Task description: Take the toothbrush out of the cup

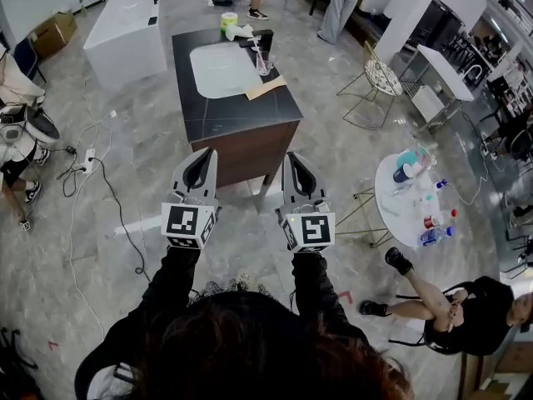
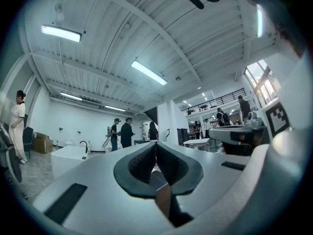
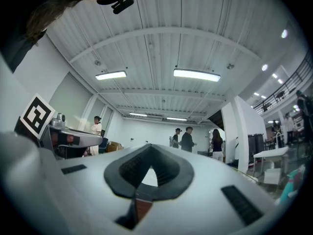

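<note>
open floor (image 1: 250, 211) runs to the dark cabinet (image 1: 237, 136), cables (image 1: 117, 200) at left.

cup (image 1: 263, 62) on cabinet (image 1: 218, 117), right of basin (image 1: 220, 70)

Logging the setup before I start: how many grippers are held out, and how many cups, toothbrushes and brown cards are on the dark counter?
Grippers: 2, left gripper and right gripper
Cup: 1
Toothbrush: 1
Brown card: 1
Total: 5

A clear cup (image 1: 265, 65) stood upright toward the far right of the dark worktop (image 1: 216, 119), with a slim toothbrush (image 1: 259, 54) leaning inside it.
</note>
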{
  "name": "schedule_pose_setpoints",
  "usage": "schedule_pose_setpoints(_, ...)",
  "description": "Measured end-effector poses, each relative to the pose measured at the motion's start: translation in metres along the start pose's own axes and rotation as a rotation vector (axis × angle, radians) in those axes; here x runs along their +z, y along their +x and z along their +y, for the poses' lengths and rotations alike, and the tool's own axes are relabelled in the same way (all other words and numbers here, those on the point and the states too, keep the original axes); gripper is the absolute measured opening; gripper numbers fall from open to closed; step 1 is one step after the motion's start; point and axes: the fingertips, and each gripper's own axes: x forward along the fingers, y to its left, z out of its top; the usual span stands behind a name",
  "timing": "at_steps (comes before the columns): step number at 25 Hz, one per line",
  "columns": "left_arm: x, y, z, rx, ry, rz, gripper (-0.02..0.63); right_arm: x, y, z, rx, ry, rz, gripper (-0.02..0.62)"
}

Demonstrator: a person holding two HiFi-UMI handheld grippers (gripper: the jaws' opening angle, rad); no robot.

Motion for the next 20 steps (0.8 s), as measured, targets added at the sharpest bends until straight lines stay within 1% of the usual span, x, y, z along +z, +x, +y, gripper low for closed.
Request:
schedule_pose_setpoints(5,-0.003,0.032,-0.005,0.022,-0.003,-0.009,0.008,-0.011,0.016,-0.025,0.026,0.004,0.001,0.005)
schedule_pose_setpoints(11,-0.008,0.062,-0.021,0.016,0.009,-0.004,0.008,-0.024,0.030,-0.047,0.048,0.009,0.016,0.005)
schedule_pose_setpoints(20,-0.012,0.096,-0.010,0.030,0.013,0.002,0.008,-0.038,0.061,-0.066,0.046,0.032,0.020,0.005)
